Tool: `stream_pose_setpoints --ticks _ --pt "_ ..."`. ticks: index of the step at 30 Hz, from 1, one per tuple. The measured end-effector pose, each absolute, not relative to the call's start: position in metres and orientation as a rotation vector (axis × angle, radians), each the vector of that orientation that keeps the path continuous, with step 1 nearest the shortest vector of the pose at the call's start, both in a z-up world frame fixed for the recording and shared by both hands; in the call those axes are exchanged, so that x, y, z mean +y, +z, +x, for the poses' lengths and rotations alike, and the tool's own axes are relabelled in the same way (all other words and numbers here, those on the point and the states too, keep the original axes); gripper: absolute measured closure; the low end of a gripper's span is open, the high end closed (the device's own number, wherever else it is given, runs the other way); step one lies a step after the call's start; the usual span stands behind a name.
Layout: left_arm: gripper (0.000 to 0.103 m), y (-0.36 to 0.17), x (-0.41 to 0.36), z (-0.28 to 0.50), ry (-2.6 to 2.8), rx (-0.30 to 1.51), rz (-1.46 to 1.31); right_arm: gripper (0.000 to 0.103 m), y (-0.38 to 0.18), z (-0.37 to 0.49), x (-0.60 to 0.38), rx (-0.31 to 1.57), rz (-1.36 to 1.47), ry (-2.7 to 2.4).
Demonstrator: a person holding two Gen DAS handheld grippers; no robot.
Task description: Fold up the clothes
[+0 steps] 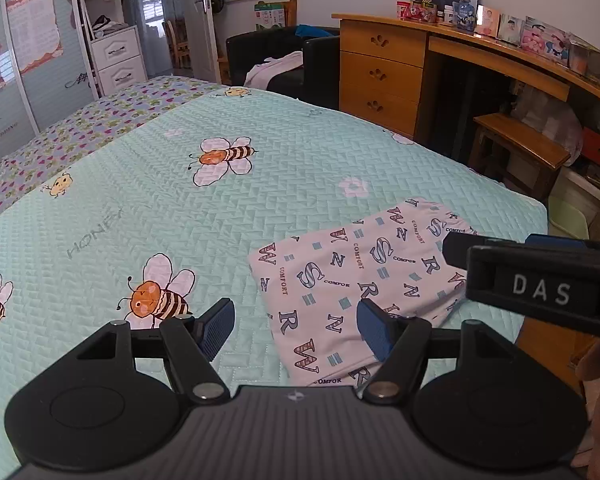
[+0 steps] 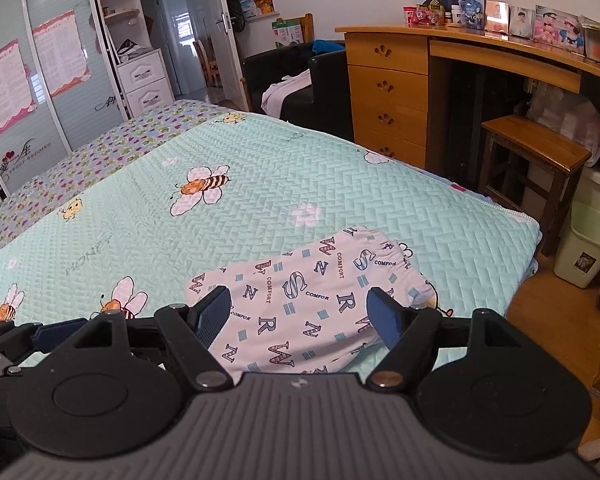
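Note:
A folded white garment (image 1: 352, 280) printed with grey letters lies flat near the right front corner of the bed; it shows too in the right wrist view as the garment (image 2: 300, 300). My left gripper (image 1: 296, 326) hovers open above the garment's left edge, nothing between its blue pads. The right gripper (image 2: 300, 312) hangs open over the middle of the garment, its jaws wide and holding nothing. In the left wrist view the right gripper's black body (image 1: 540, 280) reaches in from the right above the cloth.
The bed wears a mint quilted cover (image 1: 260, 184) with bee prints. Beyond its right edge stand a wooden desk with drawers (image 1: 380, 76), a wooden stool (image 2: 536, 148) and a pale bin (image 2: 588, 244). A black sofa (image 1: 284, 60) holds other clothes at the far end.

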State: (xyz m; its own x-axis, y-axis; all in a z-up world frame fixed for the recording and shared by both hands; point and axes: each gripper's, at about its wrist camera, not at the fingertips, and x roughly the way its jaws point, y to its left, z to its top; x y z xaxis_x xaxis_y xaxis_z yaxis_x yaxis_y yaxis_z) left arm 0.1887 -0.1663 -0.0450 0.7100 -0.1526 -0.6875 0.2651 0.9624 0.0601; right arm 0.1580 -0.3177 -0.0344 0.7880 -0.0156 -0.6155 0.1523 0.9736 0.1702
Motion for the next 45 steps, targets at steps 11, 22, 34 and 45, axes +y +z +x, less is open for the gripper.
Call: stream_pose_setpoints --ticks 11,22,34,45 --pt "0.033 -0.044 -0.169 0.183 -0.240 0.747 0.160 0.028 -0.032 0.153 -0.314 0.649 0.194 -0.100" --pt "0.029 -0.047 -0.156 0.169 -0.250 0.740 0.141 0.028 -0.031 0.133 -0.308 0.579 0.181 -0.099" --pt "0.000 -0.048 -0.108 0.135 -0.168 0.600 0.034 0.017 -0.022 0.094 -0.281 0.376 0.209 -0.050" --pt "0.000 -0.028 -0.009 0.072 -0.057 0.502 -0.098 0.026 -0.004 0.043 -0.208 0.171 0.185 0.191"
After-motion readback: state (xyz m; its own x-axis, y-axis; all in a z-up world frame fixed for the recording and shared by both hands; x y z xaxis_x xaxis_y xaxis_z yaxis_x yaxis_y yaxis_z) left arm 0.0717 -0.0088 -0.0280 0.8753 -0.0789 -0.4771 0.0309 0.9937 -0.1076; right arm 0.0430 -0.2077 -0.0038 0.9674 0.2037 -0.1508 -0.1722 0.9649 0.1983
